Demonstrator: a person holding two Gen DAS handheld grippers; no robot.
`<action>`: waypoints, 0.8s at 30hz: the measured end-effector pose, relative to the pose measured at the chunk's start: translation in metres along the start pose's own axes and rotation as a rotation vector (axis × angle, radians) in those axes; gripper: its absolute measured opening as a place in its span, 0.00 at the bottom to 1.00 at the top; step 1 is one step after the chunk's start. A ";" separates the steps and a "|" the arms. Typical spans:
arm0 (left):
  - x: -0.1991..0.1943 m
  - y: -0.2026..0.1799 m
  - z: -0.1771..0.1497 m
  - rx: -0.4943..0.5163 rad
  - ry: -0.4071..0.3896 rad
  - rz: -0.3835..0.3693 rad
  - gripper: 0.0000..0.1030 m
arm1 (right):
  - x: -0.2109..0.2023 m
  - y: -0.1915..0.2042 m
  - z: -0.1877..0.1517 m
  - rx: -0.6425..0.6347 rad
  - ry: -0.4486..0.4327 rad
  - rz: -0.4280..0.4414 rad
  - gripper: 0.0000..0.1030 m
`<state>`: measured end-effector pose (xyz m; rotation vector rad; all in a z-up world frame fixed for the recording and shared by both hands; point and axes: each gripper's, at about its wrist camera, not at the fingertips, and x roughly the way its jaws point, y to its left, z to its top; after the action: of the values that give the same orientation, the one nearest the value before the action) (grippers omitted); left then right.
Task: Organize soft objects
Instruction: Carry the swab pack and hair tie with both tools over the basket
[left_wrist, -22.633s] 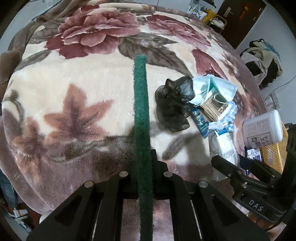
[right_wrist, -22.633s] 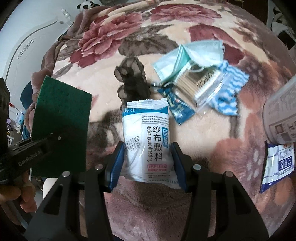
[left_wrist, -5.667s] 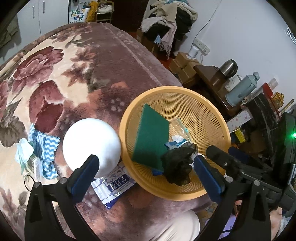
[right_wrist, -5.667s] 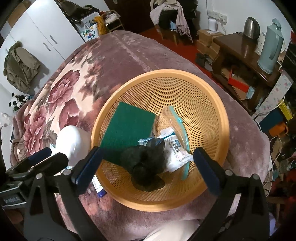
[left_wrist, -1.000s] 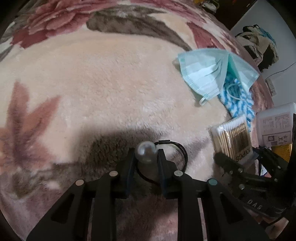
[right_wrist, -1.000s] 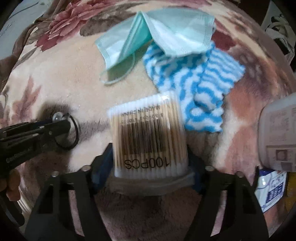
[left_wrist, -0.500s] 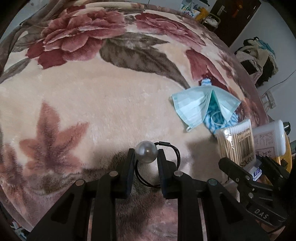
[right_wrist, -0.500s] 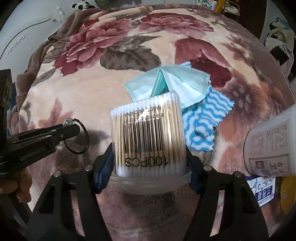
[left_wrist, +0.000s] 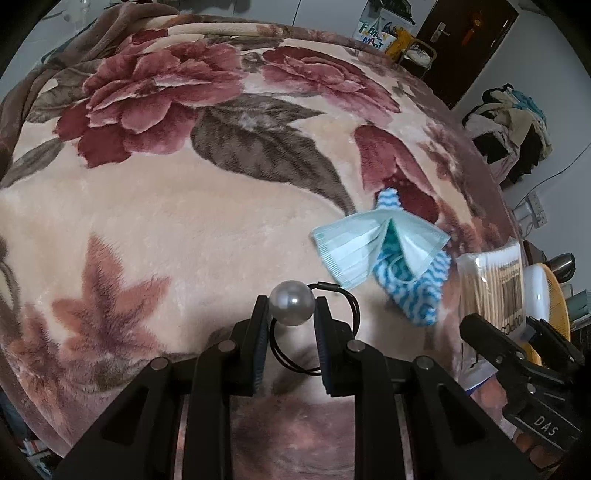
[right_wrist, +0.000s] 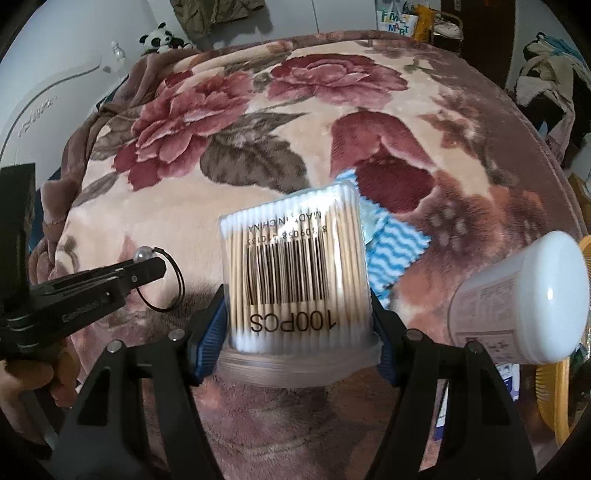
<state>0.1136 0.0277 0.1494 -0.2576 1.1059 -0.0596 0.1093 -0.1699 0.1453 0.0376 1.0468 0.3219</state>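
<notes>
Both grippers have risen off the blanket (left_wrist: 155, 229) since a second ago, each carrying its load. Left gripper (left_wrist: 291, 314) stands narrow, pinching the pearl (left_wrist: 291, 302) of a hair tie (left_wrist: 347, 299) whose black loop dangles between its fingers. Right gripper (right_wrist: 295, 325) grips the swab pack (right_wrist: 295, 266) by its sides. On the blanket lie two masks (left_wrist: 354, 251) over a blue cloth (left_wrist: 417, 291); a white jar (right_wrist: 517, 302) and the basket (right_wrist: 550, 398) are to the right.
</notes>
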 end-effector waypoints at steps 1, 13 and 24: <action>-0.002 -0.006 0.003 0.011 -0.005 -0.002 0.23 | -0.003 -0.002 0.001 0.005 -0.003 0.001 0.66; -0.015 -0.073 0.021 0.102 -0.036 -0.046 0.23 | -0.052 -0.046 0.018 0.082 -0.079 -0.022 0.66; -0.019 -0.148 0.031 0.195 -0.038 -0.096 0.23 | -0.081 -0.091 0.022 0.144 -0.119 -0.057 0.66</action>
<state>0.1441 -0.1069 0.2138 -0.1361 1.0420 -0.2461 0.1133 -0.2761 0.2083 0.1542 0.9500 0.1895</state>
